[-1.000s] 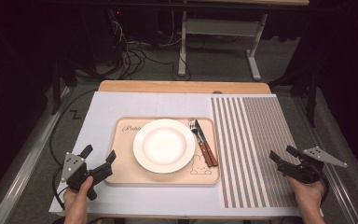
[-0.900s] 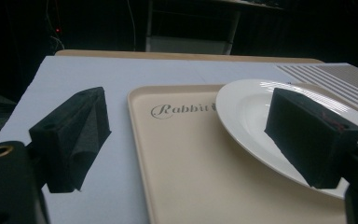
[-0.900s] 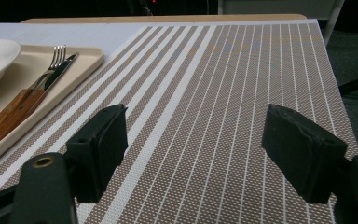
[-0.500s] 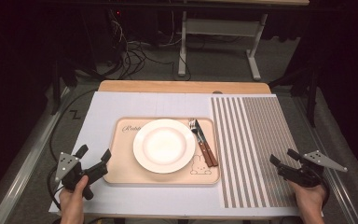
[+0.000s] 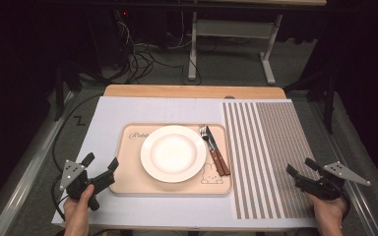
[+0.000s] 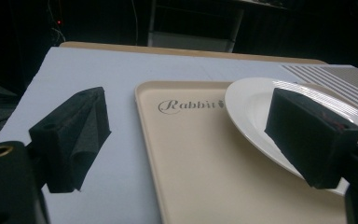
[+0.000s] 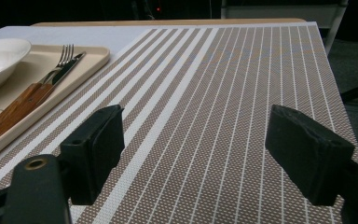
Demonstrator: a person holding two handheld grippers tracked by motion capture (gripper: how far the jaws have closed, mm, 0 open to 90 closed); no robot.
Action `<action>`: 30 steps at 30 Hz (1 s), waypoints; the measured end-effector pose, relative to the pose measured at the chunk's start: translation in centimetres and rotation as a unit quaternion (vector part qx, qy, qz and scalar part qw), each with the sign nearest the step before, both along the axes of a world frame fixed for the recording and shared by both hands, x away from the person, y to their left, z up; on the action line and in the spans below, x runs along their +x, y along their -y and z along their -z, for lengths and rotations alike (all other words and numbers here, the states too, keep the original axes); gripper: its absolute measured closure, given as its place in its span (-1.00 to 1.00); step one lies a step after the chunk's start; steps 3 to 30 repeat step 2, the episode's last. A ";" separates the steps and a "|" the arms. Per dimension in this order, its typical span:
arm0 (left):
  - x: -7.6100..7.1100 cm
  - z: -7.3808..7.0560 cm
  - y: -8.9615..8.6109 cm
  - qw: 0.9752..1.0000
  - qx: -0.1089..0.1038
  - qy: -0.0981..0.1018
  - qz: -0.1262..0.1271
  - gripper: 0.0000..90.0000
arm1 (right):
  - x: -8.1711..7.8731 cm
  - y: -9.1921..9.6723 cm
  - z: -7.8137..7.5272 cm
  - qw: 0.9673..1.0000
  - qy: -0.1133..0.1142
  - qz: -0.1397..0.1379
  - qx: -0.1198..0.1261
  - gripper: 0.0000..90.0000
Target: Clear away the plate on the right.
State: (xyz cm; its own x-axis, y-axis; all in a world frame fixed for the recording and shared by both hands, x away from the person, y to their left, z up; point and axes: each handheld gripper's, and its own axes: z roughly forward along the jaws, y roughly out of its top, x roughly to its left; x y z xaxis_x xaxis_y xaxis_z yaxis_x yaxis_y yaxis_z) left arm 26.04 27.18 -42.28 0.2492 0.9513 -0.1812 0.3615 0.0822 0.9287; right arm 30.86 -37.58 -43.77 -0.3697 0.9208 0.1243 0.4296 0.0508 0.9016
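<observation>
Beige tray (image 5: 128,172) flat on the white-covered surface (image 5: 118,110), a little left of centre, "Rabbit" lettering near its far left corner and a small rabbit drawing at its near right. White plate (image 5: 173,153) resting in the middle of the tray, empty. Fork (image 5: 205,135) and knife (image 5: 215,150) with wooden handles side by side just right of the plate, inside the tray's right edge, tips pointing away. Striped brown-and-white placemat (image 5: 266,152) covering the right part of the surface, its left edge just beside the tray.

Left hand-held gripper (image 5: 101,168) at the tray's near left corner, low over the surface, jaws spread wide and holding nothing. In the left gripper view, one jaw over the white cover to the left of the tray (image 6: 205,158), the other in front of the plate (image 6: 251,107) rim; touching or merely above, cannot tell.

Right hand-held gripper (image 5: 299,169) over the near right part of the placemat, well apart from the tray, jaws also wide open and empty. In the right gripper view, both jaws above the striped placemat (image 7: 223,93), with fork (image 7: 64,55), knife (image 7: 42,88) and tray (image 7: 93,53) off to the left.
</observation>
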 end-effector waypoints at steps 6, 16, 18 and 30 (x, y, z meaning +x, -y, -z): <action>0.0 0.0 0.0 1.000 0.000 0.001 0.000 -0.69 | 0.0 0.0 0.0 1.000 0.000 0.000 0.000 -0.53; 0.0 0.0 0.0 1.000 0.000 0.001 0.000 -0.69 | 0.0 0.0 0.0 1.000 0.000 0.000 0.000 -0.53; 0.0 0.0 0.0 1.000 0.000 0.001 0.000 -0.69 | 0.0 0.0 0.0 1.000 0.000 0.000 0.000 -0.53; 0.0 0.0 0.0 1.000 0.000 0.001 0.000 -0.69 | 0.0 0.0 0.0 1.000 0.000 0.000 0.000 -0.53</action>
